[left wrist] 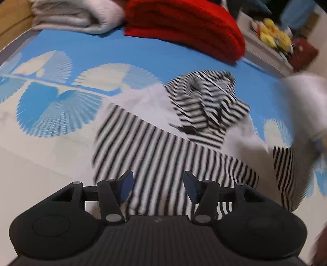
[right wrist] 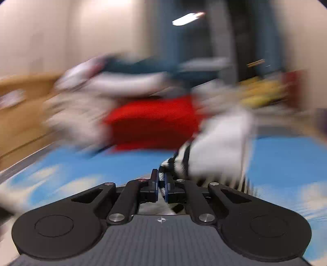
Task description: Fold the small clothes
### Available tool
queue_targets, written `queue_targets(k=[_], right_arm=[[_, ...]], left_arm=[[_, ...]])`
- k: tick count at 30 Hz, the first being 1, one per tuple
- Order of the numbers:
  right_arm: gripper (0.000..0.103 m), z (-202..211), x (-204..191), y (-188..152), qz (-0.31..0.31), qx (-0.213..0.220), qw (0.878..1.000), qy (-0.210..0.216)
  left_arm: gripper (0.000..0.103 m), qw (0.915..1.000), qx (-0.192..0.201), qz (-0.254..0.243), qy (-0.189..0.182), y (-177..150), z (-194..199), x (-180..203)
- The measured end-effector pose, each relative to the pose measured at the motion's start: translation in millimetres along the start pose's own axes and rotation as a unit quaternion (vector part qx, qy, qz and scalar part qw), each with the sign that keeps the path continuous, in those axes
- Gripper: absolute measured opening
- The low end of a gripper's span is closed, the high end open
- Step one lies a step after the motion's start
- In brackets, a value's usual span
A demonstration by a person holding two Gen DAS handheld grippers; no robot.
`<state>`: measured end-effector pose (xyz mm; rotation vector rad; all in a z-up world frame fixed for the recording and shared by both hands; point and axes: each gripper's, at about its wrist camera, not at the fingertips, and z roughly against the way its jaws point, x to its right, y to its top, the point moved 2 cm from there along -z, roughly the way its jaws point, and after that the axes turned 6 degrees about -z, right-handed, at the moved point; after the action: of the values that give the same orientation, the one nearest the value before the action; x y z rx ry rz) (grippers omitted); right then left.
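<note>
Jaws pinched tight on the right gripper (right wrist: 161,184), clamping a corner of the striped garment (left wrist: 163,147) and lifting it, while the left gripper (left wrist: 158,188) hovers with jaws apart above the cloth, gripping nothing; the garment sprawls across the blue patterned bed (left wrist: 102,47), red folded pile (left wrist: 184,26) behind

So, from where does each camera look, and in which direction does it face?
Left wrist: sits on the left hand-held gripper, looking steeply down at the striped garment on the blue patterned sheet; its open fingers show.
Right wrist: sits on the right hand-held gripper, looking nearly level across the bed, blurred; its fingers show, shut on striped fabric.
Shared: the striped garment, blue sheet, red folded cloth and white folded cloth.
</note>
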<state>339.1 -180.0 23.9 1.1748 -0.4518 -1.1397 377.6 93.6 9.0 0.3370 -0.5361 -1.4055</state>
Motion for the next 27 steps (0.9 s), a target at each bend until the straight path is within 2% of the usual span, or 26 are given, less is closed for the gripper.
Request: queue_targets(k=[1, 3, 5, 6, 7, 9, 11, 13, 15, 16, 19, 23, 25, 27], right_arm=[[0.006, -20, -17, -19, 0.000, -0.057, 0.998, 0.023], [0.006, -41, -32, -46, -0.017, -0.124, 0.992, 0.002], [0.010, -48, -31, -61, -0.060, -0.191, 0.980, -0.014], [0.010, -47, -30, -62, -0.069, -0.204, 0.976, -0.025], [0.011, -42, -28, -60, -0.073, -0.207, 0.975, -0.038], [0.021, -31, -22, -53, -0.071, -0.196, 0.976, -0.055], [0.039, -23, -11, -50, -0.073, -0.174, 0.979, -0.078], [0.041, -21, 6, -53, -0.079, -0.150, 0.979, -0.112], [0.041, -28, 27, -63, -0.086, -0.173, 0.966, -0.173], [0.041, -32, 35, -67, -0.091, -0.184, 0.960, -0.189], [0.041, -31, 69, -69, -0.130, -0.184, 0.955, -0.193], [0.041, -36, 105, -83, -0.176, -0.208, 0.931, -0.241], [0.041, -37, 120, -95, -0.212, -0.229, 0.919, -0.240], [0.041, -36, 128, -101, -0.234, -0.236, 0.913, -0.238]], left_arm=[[0.060, 1.0000, 0.001, 0.009, 0.000, 2, 2, -6], [0.060, 0.9996, 0.003, 0.028, 0.000, 4, 5, -18], [0.060, 0.9990, 0.002, 0.045, -0.001, 6, 5, -27], [0.060, 0.9987, 0.000, 0.052, -0.003, 7, 4, -30], [0.060, 0.9982, -0.001, 0.060, -0.007, 7, 3, -33], [0.060, 0.9975, -0.003, 0.070, -0.013, 8, 2, -37], [0.059, 0.9971, -0.001, 0.076, -0.008, 8, -1, -41], [0.058, 0.9971, -0.002, 0.076, 0.001, 5, -7, -44], [0.053, 0.9968, -0.013, 0.078, 0.005, 1, -17, -49], [0.049, 0.9964, -0.019, 0.082, 0.004, -2, -22, -52], [0.048, 0.9944, -0.038, 0.099, -0.005, -9, -40, -57], [0.048, 0.9926, -0.053, 0.109, -0.005, -15, -61, -54], [0.048, 0.9929, -0.058, 0.104, -0.001, -17, -70, -51], [0.048, 0.9927, -0.067, 0.099, 0.014, -20, -78, -49]])
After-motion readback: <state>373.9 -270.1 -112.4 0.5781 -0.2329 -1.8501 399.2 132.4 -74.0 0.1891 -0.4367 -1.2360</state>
